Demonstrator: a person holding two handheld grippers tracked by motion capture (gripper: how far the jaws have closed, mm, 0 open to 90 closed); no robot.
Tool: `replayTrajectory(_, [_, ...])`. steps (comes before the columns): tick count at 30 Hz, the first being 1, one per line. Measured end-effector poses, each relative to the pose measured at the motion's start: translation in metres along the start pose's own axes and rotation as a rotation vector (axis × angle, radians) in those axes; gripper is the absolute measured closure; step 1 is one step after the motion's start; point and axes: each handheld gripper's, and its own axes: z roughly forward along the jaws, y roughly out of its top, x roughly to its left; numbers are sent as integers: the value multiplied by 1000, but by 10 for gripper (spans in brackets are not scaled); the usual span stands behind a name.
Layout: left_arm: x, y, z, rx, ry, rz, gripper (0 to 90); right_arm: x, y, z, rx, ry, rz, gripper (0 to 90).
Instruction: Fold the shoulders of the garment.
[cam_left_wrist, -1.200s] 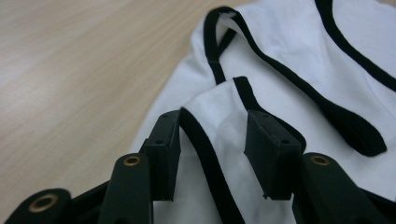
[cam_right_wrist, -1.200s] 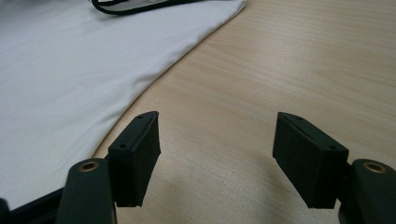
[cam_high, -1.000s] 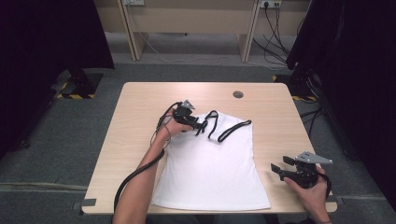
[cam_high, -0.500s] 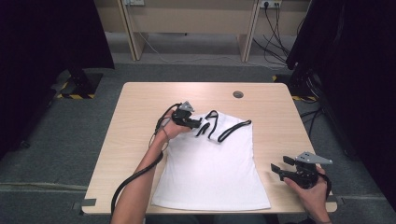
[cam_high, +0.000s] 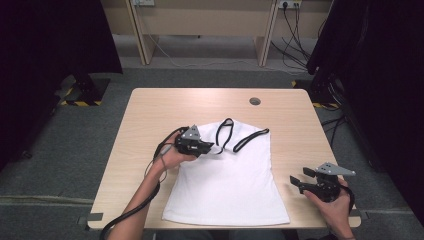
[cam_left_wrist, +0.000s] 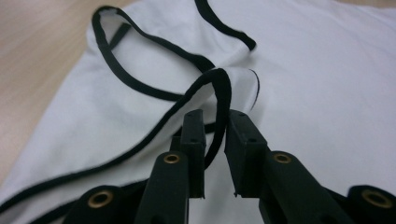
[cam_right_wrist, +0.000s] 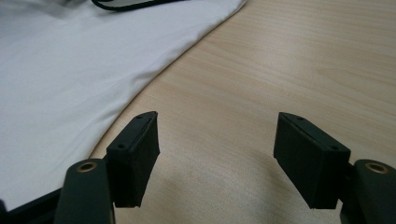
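At the top shirt (cam_high: 227, 187) edge on the surface (cam_high: 150, 110), the left gripper (cam_left_wrist: 214, 126) pinched the black strap (cam_left_wrist: 219, 93), while the right gripper (cam_right_wrist: 215, 154) gaped wide, well apart beside the hem.

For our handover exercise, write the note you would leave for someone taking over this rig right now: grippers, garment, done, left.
Left gripper: jaws nearly closed around the black-trimmed strap of the white tank top; a firm pinch cannot be confirmed.
Right gripper: open, holding nothing, over bare table beside the top's right edge.
Done: the top lies flat, hem toward the person.
Left: probably secure the strap, bring the right gripper in and fold.
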Motion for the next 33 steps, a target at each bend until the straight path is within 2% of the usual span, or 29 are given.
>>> replayTrajectory(6, [-12,-17,-17,52,-12,8,628,2,4,5,39,6,-40,316])
replayTrajectory(10, [-13,-16,-31,50,32,23,569,8,18,11,60,28,-95,338])
replayTrajectory(12, [-14,-10,-30,46,43,40,554,14,31,17,66,41,-136,359])
replayTrajectory(16, [-20,7,-18,69,30,109,522,29,63,33,69,73,-217,425])
replayTrajectory(20, [-21,22,-2,120,32,175,505,44,92,59,114,108,-291,489])
replayTrajectory(24, [-22,30,11,169,21,224,506,59,114,87,153,140,-350,538])
replayTrajectory(28, [-19,33,20,198,23,242,515,73,130,112,186,146,-390,573])
replayTrajectory(33, [-16,34,27,213,14,248,539,88,138,135,220,151,-439,580])
